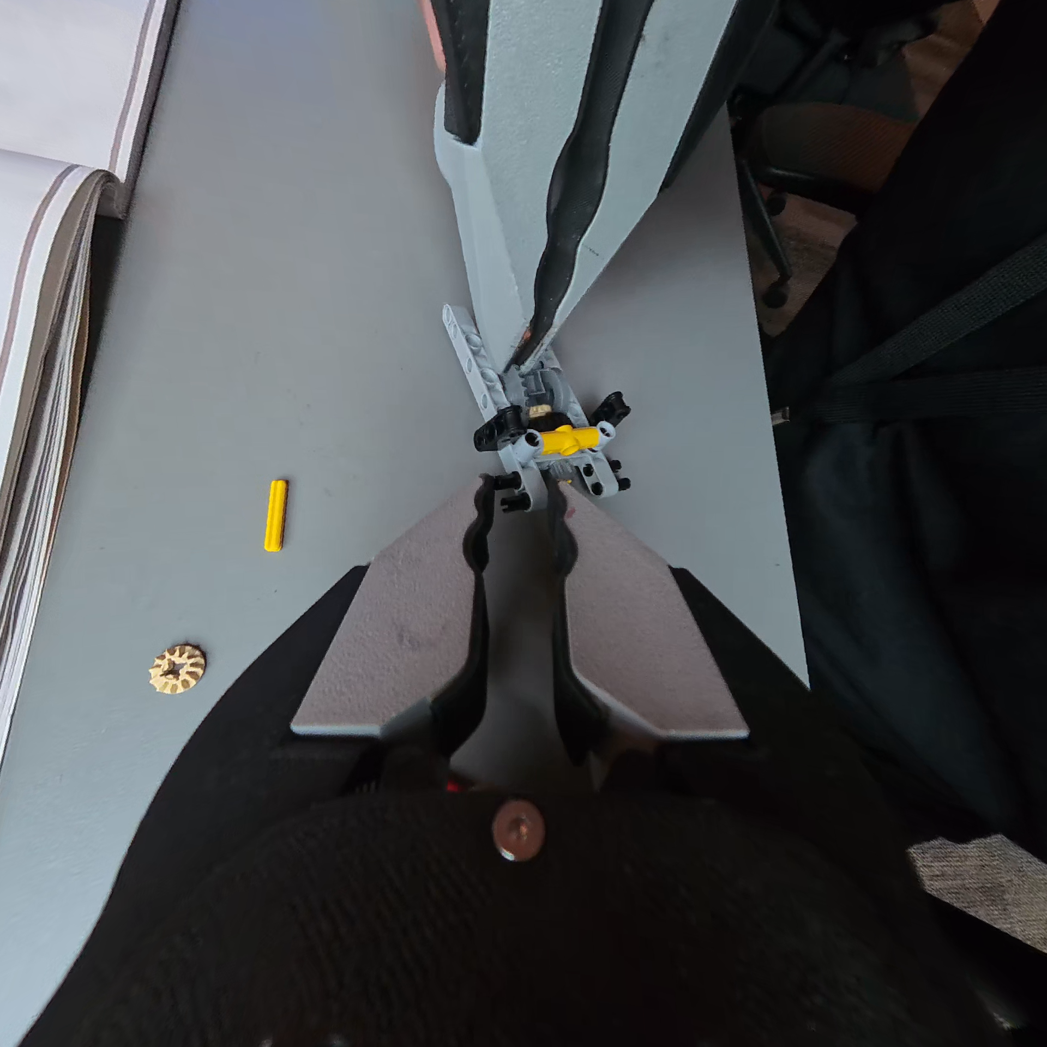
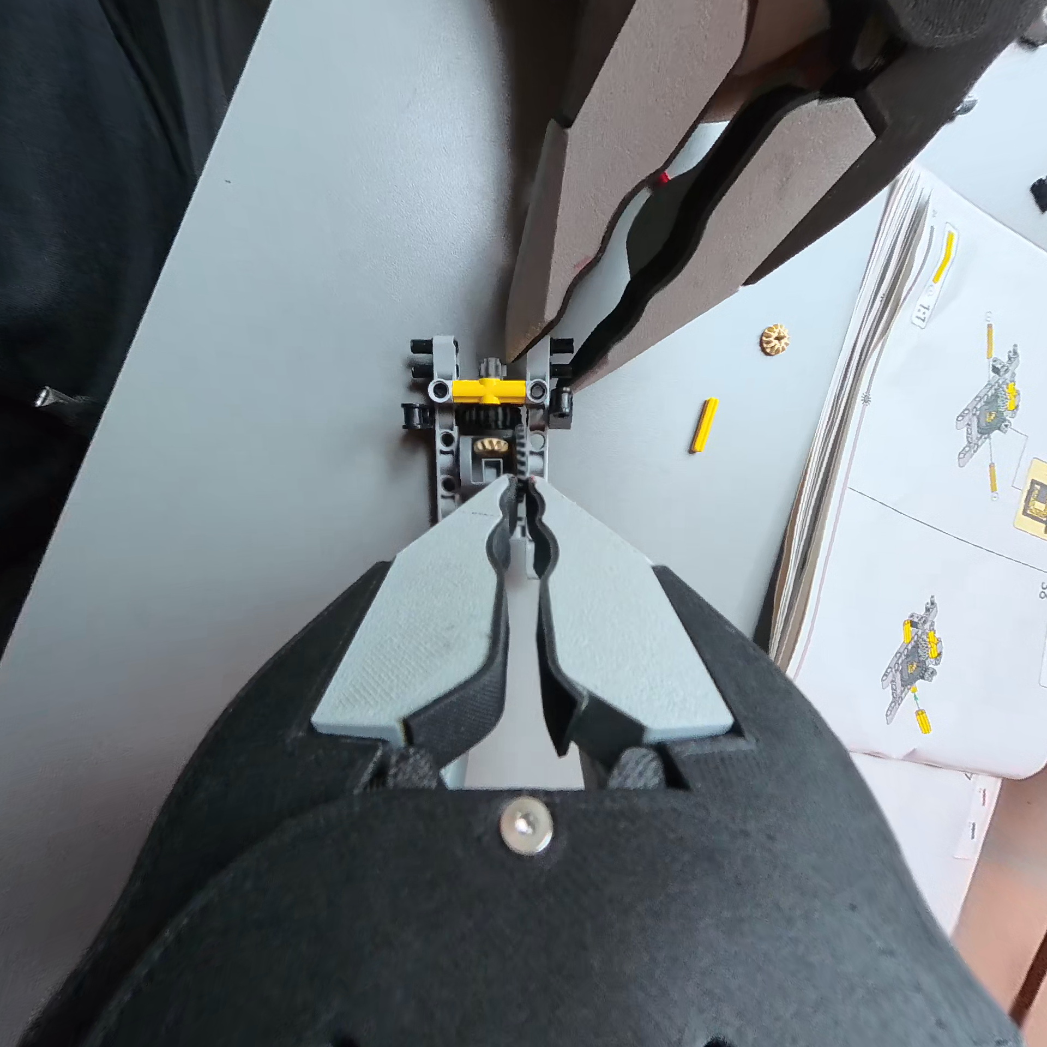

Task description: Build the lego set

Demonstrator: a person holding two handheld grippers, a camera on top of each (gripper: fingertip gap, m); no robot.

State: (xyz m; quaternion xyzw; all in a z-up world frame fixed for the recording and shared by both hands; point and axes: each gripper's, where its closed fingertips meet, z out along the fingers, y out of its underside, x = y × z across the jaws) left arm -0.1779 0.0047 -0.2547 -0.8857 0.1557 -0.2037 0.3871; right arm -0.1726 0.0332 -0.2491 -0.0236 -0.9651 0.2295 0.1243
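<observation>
Presently, stage: early, small grey frame (image 2: 487,430) on counter (image 1: 317,283).
Left tongs (image 1: 524,498): clamped on frame's pin end.
Right tongs (image 2: 524,487): pinched on opposite beam.
Outstanding: yellow axle (image 1: 276,514), tan gear (image 1: 177,669) lying loose; manual (image 2: 935,510) open.

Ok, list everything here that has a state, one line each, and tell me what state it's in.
Left gripper: shut on lego assembly.
Right gripper: shut on lego assembly.
Lego assembly: partly built, held from both ends.
Yellow axle: loose, flat on table.
Tan gear: loose, flat on table.
Instruction booklet: open.
</observation>
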